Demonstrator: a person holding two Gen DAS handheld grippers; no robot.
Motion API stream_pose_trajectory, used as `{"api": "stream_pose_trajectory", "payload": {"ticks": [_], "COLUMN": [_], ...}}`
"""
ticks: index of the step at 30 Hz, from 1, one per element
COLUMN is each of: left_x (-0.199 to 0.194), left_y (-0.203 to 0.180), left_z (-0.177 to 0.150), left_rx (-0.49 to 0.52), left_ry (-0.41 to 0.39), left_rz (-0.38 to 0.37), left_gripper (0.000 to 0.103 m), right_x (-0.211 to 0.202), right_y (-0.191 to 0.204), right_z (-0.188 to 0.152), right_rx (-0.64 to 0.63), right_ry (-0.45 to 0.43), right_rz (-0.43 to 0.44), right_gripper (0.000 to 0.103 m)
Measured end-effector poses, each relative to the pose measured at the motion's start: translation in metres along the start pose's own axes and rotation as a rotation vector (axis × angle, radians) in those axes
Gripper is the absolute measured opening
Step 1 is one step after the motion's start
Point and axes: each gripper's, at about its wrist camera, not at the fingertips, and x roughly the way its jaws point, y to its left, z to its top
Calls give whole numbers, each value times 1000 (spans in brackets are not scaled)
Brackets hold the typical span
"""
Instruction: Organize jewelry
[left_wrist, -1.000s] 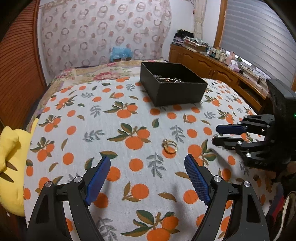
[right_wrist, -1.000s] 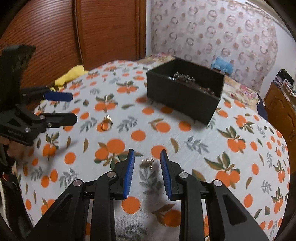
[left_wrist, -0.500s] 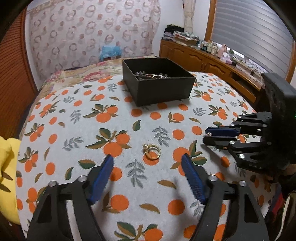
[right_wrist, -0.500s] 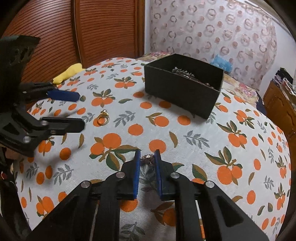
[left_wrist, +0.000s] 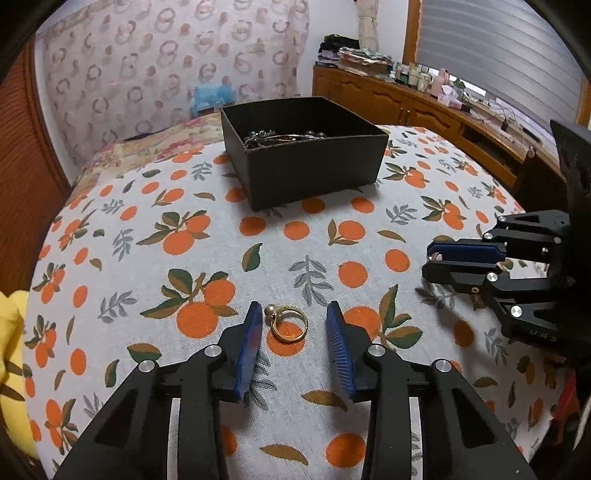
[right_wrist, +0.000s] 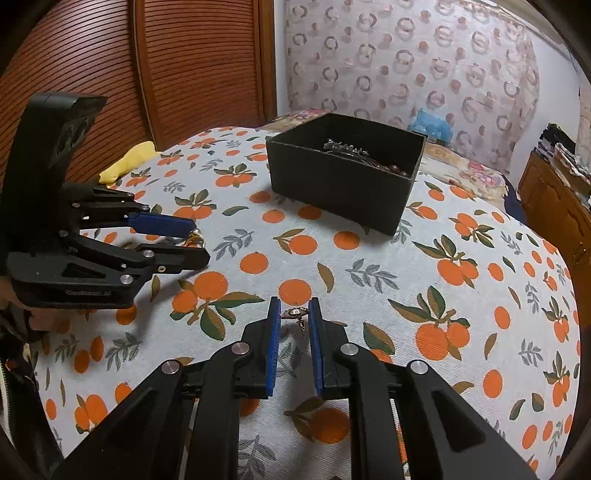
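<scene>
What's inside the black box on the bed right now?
The black box holds a tangle of jewelry: dark beads, chain and a bangle-like band. Its near wall hides the floor and anything lower.

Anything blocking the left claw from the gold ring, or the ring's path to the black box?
Nothing visible. The gold ring lies between the open left claw fingers; only bare tablecloth lies before the black box.

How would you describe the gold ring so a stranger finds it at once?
Start at the black open box on the orange-print cloth. Nearer the camera, between the left gripper fingers, lies the gold ring. Its small pearl-like bead is distinctive.
</scene>
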Motion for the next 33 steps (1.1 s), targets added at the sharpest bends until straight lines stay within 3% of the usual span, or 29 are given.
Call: {"api": "stream_pose_trajectory", "payload": {"ticks": [6,21,33], "left_x": [0,-22,-31], "left_y": [-1,1,2], "left_z": [-1,10,47], "left_rx": [11,-23,-12], "left_ry": [-12,-91,-141], "left_rz": [26,22,-19], "left_gripper": [22,22,22], "right_x": [-1,-4,-20], "right_y": [-1,-1,-23], "right_z": [-1,1,49], "right_rx": [-9,-4,-5], "right_ry": [3,-15,-90], "right_rz": [-8,-2,1], "right_gripper": [17,17,17]}}
